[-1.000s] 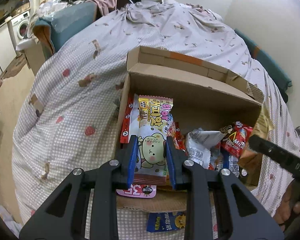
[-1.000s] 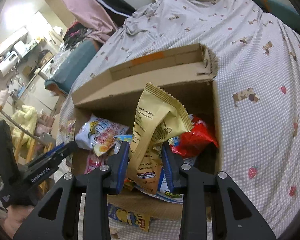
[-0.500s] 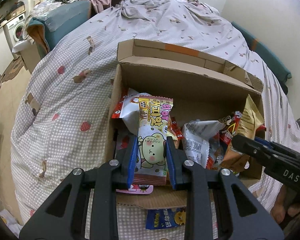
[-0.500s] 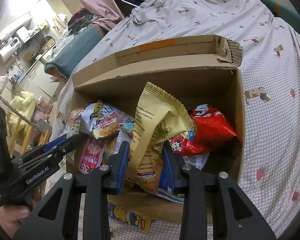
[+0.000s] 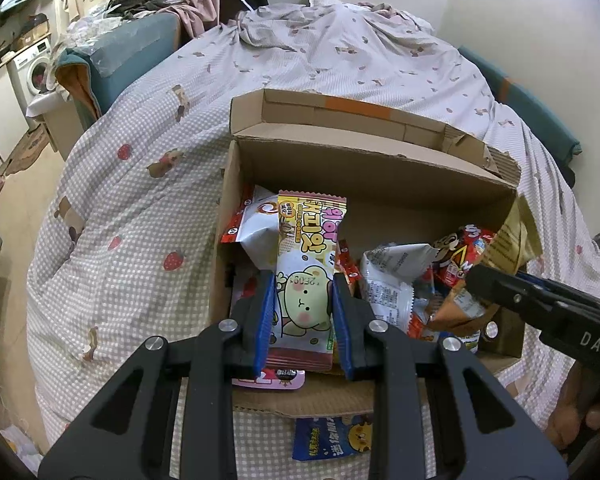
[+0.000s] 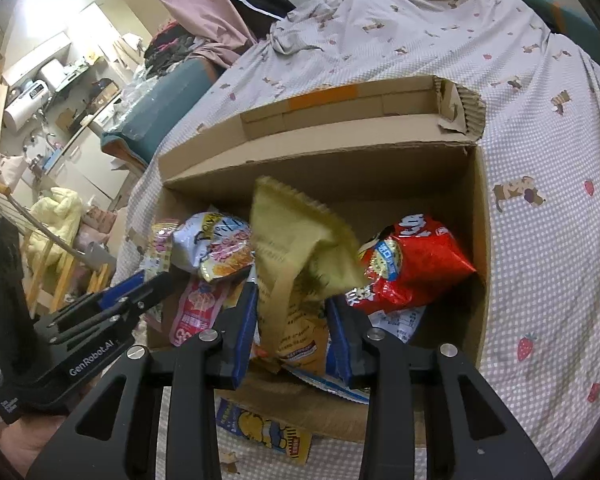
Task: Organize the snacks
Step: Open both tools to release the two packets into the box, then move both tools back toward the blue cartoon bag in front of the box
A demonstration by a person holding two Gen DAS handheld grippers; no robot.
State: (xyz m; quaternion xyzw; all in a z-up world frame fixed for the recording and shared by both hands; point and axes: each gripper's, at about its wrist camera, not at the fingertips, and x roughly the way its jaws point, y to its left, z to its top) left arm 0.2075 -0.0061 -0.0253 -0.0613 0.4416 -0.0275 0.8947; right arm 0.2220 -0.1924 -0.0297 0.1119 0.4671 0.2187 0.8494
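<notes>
Snacks mid-drop: left gripper (image 5: 304, 312) was clamped on bear-print packet (image 5: 306, 280), right gripper (image 6: 290, 324) pinching yellow-tan bag (image 6: 296, 256), both held just above cardboard box (image 5: 364, 176) w/ other snacks inside, prob. so release lands them in.

- The left wrist view looks steeply down along the left gripper (image 5: 303, 322) into the cardboard box (image 5: 364, 168) from its near left edge, close.
- The right wrist view looks down along the right gripper (image 6: 290, 330) from the box's near right edge.
- Both share the box, the snacks inside and the bed (image 6: 540, 240); each shows the other gripper.
</notes>
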